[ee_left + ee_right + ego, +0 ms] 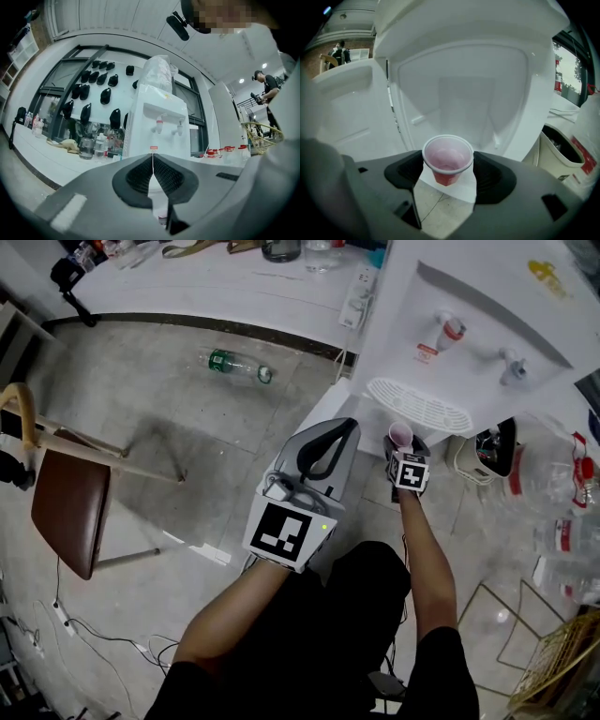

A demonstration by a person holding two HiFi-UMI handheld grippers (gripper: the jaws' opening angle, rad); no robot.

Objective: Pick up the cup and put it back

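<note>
we see a small red plastic cup (447, 164) with a white rolled rim at the lower centre of the right gripper view. it stands upright, and its pale pink inside holds nothing. the right gripper (448, 174) pinches it, one dark ribbed jaw against each side of the cup's wall. in the head view the cup (400, 435) shows right of centre, just below the white slotted drip grille (419, 406) of the tall white plastic water dispenser (403, 324). under the cup the right gripper view shows a white corner and grey tiled floor.

the left gripper (153, 171) has its jaws pressed together with nothing between them. it points at the dispenser from the centre of the head view, and its cube carries a black and white square marker (282, 532).

the dispenser has two taps in the upper right of the head view, one red-topped (448, 331) and one grey (511, 367). a small red label (427, 351) sits under the red tap and a yellow mark (547, 276) on the top, both too small to read.

a clear plastic bottle with a green label (239, 365) lies on its side on the floor, upper centre; its contents cannot be made out. clear bottles with red caps (562, 484) crowd the right edge. a brown padded chair (70, 512) stands at the left.
</note>
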